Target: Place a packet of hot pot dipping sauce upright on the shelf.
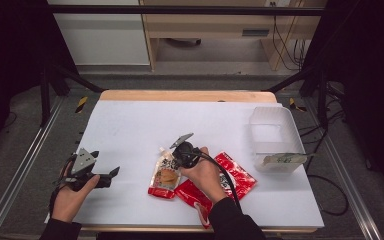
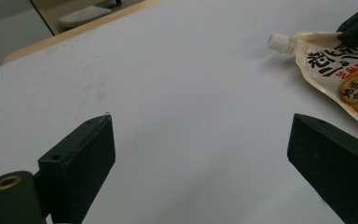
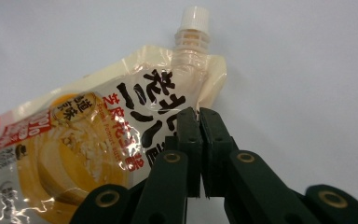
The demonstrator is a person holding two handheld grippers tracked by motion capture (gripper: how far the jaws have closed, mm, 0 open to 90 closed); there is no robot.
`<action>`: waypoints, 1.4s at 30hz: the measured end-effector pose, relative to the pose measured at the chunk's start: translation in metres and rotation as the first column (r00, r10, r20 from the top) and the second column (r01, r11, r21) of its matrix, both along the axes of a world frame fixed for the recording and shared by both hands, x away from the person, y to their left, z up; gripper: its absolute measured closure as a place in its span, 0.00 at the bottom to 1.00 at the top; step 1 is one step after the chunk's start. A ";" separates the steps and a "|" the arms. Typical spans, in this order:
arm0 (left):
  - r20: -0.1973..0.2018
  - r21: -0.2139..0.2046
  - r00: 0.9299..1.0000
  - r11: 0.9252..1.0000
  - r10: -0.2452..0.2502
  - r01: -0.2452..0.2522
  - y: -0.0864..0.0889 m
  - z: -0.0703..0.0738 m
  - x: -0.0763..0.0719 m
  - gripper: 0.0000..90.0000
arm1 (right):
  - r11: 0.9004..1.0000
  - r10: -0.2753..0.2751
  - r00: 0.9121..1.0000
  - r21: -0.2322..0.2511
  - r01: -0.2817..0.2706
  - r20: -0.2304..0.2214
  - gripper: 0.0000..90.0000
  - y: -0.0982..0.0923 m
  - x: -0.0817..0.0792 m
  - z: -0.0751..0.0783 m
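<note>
Careful: your right hand-held gripper (image 3: 198,114) is pinched on the thin upper edge of the spouted pouch (image 3: 98,144), so it may slip when lifted

The spouted pouch (image 1: 166,173) lies just left of the flat packet (image 1: 235,176); a tub (image 1: 275,131) stands far right.

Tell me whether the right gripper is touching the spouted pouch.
Touching. In the right gripper view the right gripper has its jaws closed together, tips pressed on the edge of the spouted pouch just below its white cap.
</note>
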State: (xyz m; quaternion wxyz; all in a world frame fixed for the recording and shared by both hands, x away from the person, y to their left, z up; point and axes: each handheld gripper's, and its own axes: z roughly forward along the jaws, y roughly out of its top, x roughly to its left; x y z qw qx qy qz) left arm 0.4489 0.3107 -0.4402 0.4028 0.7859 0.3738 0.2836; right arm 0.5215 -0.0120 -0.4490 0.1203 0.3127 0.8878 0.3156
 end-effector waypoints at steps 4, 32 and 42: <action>-0.005 -0.009 1.000 1.000 -0.009 0.009 0.000 0.001 0.000 0.08 | 0.999 0.023 0.999 0.024 -0.024 0.037 0.99 0.003 -0.003 0.012; -0.043 -0.026 0.983 0.984 -0.178 0.177 -0.016 0.034 -0.010 0.10 | 0.966 0.233 0.950 0.068 -0.251 0.206 1.00 0.020 -0.043 0.087; -0.056 -0.004 0.969 0.970 -0.242 0.242 -0.019 0.058 -0.006 0.11 | 0.954 0.260 0.941 0.095 -0.286 0.218 1.00 0.021 -0.044 0.102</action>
